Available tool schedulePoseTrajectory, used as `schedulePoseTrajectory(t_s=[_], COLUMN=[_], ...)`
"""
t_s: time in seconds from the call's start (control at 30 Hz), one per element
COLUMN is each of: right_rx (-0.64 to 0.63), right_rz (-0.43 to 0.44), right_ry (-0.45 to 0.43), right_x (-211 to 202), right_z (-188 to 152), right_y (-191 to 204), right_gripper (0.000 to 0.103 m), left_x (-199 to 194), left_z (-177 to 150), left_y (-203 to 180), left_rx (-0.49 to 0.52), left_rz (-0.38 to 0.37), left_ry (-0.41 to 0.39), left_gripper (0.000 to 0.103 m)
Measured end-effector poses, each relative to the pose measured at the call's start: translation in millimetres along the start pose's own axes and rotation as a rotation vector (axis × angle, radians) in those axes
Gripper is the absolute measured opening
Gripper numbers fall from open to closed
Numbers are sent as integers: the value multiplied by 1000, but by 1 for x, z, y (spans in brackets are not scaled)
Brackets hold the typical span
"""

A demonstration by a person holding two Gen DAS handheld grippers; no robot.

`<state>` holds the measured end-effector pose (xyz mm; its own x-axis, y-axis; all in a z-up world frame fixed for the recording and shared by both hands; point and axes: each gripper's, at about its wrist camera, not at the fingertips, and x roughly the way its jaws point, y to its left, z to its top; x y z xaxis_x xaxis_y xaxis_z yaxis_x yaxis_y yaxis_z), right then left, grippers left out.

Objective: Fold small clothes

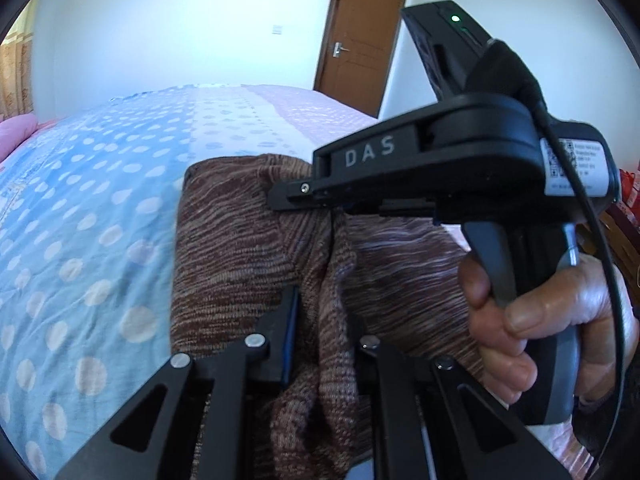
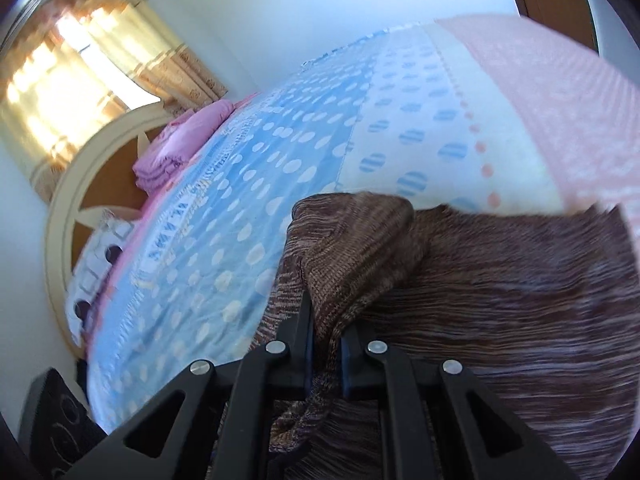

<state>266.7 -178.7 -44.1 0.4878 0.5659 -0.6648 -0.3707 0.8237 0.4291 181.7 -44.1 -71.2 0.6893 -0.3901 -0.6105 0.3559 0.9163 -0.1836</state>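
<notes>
Both grippers' jaws pinched on brown knit garment (image 1: 248,240), angled downward.

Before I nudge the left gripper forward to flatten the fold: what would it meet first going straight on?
The brown knit garment it is already shut on; just beyond, probably the right gripper, clamped on the same fabric. Depth between them is unclear.
</notes>
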Motion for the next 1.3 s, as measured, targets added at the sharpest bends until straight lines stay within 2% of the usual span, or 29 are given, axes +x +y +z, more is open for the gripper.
schedulePoseTrajectory(t_s=[0.1, 0.3, 0.53, 0.67, 0.8, 0.97, 1.03, 1.1, 1.2, 1.23, 1.27, 1.3], right_rx=[-15, -146, -275, -238, -190, -147, -132, -120, -94, -80, -66, -51], right_rz=[-18, -121, -227, -256, -256, -237, -223, -215, -224, -227, -234, -256], right_ry=[-9, 1, 20, 56, 90, 94, 83, 78, 63, 57, 57, 60], right_x=[-13, -35, -72, -83, -81, -72, -72, -72, -75, -76, -78, -81], right_z=[5, 20, 24, 16, 1, -12, -15, -18, -23, -25, -27, -29], right_y=[-11, -18, -40, -78, -110, -130, -133, -137, -142, -143, -145, -146], right_gripper=[9, 9, 9, 9, 9, 9, 9, 9, 12, 14, 22, 36], left_x=[3, 18, 38, 55, 80, 101, 98, 82, 58, 53, 45, 35], left_z=[9, 30, 42, 42, 34, 31, 28, 21, 9, 7, 4, 2], left_y=[-12, -40, -91, -113, -128, -136, -140, -133, -127, -123, -117, -109], left_rx=[18, 40, 81, 81, 111, 105, 104, 100, 98, 97, 97, 94], left_rz=[-18, -59, -135, -180, -170, -158, -166, -170, -222, -233, -241, -244], left_ry=[-10, -9, -7, 27, 81, 114, 112, 120, 139, 142, 142, 137], left_gripper=[14, 14, 14, 13, 13, 14, 15, 23, 52, 58, 60, 61])
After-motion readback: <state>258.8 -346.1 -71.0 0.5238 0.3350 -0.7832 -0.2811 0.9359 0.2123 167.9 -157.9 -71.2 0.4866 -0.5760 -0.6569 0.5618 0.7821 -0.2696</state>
